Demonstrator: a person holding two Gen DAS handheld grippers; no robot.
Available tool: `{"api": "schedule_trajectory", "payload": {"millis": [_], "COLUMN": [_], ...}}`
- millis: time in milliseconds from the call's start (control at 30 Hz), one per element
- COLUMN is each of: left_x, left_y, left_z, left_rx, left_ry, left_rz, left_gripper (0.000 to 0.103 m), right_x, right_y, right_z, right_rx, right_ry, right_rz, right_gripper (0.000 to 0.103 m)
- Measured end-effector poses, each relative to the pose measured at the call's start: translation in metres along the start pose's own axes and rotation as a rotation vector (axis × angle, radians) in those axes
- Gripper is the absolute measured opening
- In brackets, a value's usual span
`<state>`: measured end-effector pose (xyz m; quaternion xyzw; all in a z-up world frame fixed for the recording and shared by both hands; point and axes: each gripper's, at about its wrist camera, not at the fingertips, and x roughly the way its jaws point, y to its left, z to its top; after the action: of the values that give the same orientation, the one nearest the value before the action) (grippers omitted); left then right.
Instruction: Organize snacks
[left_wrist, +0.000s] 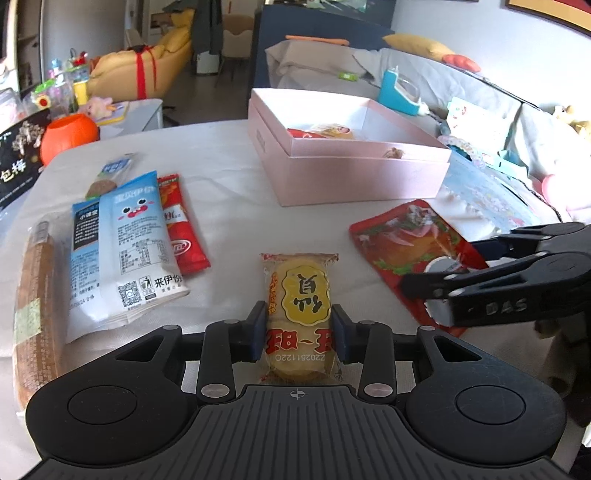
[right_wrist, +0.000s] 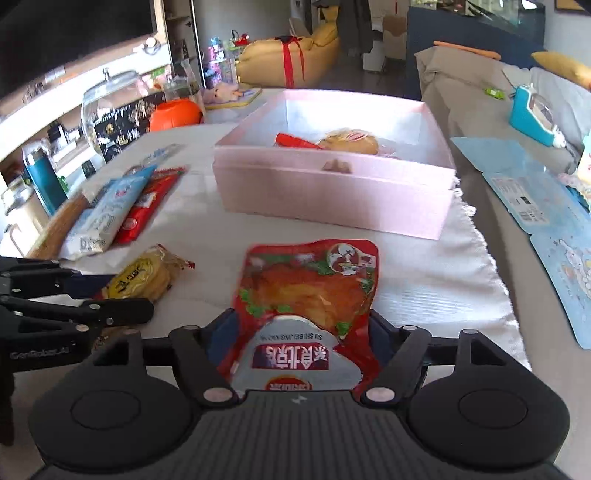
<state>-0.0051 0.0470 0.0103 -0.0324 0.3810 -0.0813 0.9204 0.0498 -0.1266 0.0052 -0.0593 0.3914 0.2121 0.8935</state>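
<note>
My left gripper (left_wrist: 300, 334) is shut on a yellow rice cracker pack (left_wrist: 300, 295) low over the white cloth; the pack also shows in the right wrist view (right_wrist: 142, 277). My right gripper (right_wrist: 297, 339) is shut on a red roast-meat pouch (right_wrist: 310, 288), which also shows in the left wrist view (left_wrist: 410, 240). The open pink box (left_wrist: 354, 173) stands ahead of both and holds a red pack (right_wrist: 295, 141) and a yellow snack (right_wrist: 351, 142).
Left on the cloth lie a blue-white packet (left_wrist: 129, 243), a red stick pack (left_wrist: 183, 225) and a long brown pack (left_wrist: 35, 295). An orange pot (left_wrist: 68, 134) and glass jar (right_wrist: 110, 107) stand far left. Blue cards (right_wrist: 546, 221) lie right.
</note>
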Motion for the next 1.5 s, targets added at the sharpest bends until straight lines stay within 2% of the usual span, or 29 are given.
{"api": "schedule_trajectory", "payload": {"millis": [67, 333, 400, 433, 467, 567, 733, 833, 867, 900, 933, 967, 1033, 1100, 1200, 1333, 1433, 1500], "left_x": [0.0, 0.001, 0.0, 0.0, 0.0, 0.0, 0.0, 0.0, 0.0, 0.0, 0.0, 0.0, -0.001, -0.001, -0.001, -0.002, -0.002, -0.003], "left_y": [-0.001, -0.003, -0.003, -0.002, -0.002, -0.003, -0.004, -0.004, -0.004, -0.003, -0.003, -0.003, -0.002, -0.003, -0.003, -0.005, -0.001, 0.003], "left_z": [-0.001, -0.004, -0.004, -0.005, -0.005, -0.006, -0.007, -0.007, -0.007, -0.007, -0.007, -0.008, -0.008, -0.008, -0.01, -0.01, -0.007, -0.004], "left_rx": [0.002, 0.019, 0.02, 0.019, 0.018, 0.027, 0.032, 0.032, 0.032, 0.031, 0.031, 0.031, 0.032, 0.036, 0.043, 0.062, 0.011, -0.02], "left_ry": [-0.004, -0.017, -0.02, -0.021, -0.022, -0.026, -0.031, -0.032, -0.032, -0.033, -0.035, -0.036, -0.039, -0.04, -0.048, -0.049, -0.032, -0.027], "left_rz": [0.001, 0.012, 0.01, 0.009, 0.008, 0.013, 0.014, 0.013, 0.012, 0.011, 0.009, 0.007, 0.005, 0.006, 0.009, 0.011, -0.008, -0.043], "left_gripper": [0.041, 0.041, 0.041, 0.041, 0.041, 0.041, 0.041, 0.042, 0.042, 0.042, 0.042, 0.042, 0.042, 0.043, 0.044, 0.043, 0.042, 0.041], "right_x": [0.005, 0.003, 0.001, -0.003, -0.008, -0.025, -0.038, -0.046, -0.046, -0.043, -0.038, -0.032, -0.017, -0.003, 0.0, -0.01, -0.024, -0.033], "right_y": [0.004, 0.013, 0.014, 0.014, 0.015, 0.013, 0.0, -0.003, -0.002, 0.001, 0.004, 0.005, 0.006, 0.001, -0.002, 0.002, -0.003, -0.006], "right_z": [-0.001, -0.01, -0.01, -0.01, -0.009, -0.006, 0.003, 0.01, 0.011, 0.012, 0.013, 0.012, 0.009, 0.005, 0.001, 0.003, 0.009, 0.013], "right_rx": [-0.007, -0.088, -0.107, -0.116, -0.133, -0.15, -0.07, -0.01, -0.007, -0.008, -0.011, -0.009, -0.001, 0.025, 0.03, -0.004, 0.035, 0.052], "right_ry": [-0.001, -0.024, -0.028, -0.043, -0.063, -0.1, -0.093, -0.099, -0.101, -0.099, -0.09, -0.077, -0.045, 0.006, 0.007, -0.02, -0.057, -0.084], "right_rz": [0.005, -0.004, 0.003, -0.003, -0.02, -0.005, 0.069, 0.181, 0.2, 0.208, 0.209, 0.204, 0.167, 0.184, 0.208, 0.205, 0.244, 0.273], "right_gripper": [0.081, 0.084, 0.077, 0.06, 0.05, 0.037, 0.027, 0.028, 0.034, 0.04, 0.054, 0.06, 0.06, 0.055, 0.052, 0.034, 0.023, 0.01]}}
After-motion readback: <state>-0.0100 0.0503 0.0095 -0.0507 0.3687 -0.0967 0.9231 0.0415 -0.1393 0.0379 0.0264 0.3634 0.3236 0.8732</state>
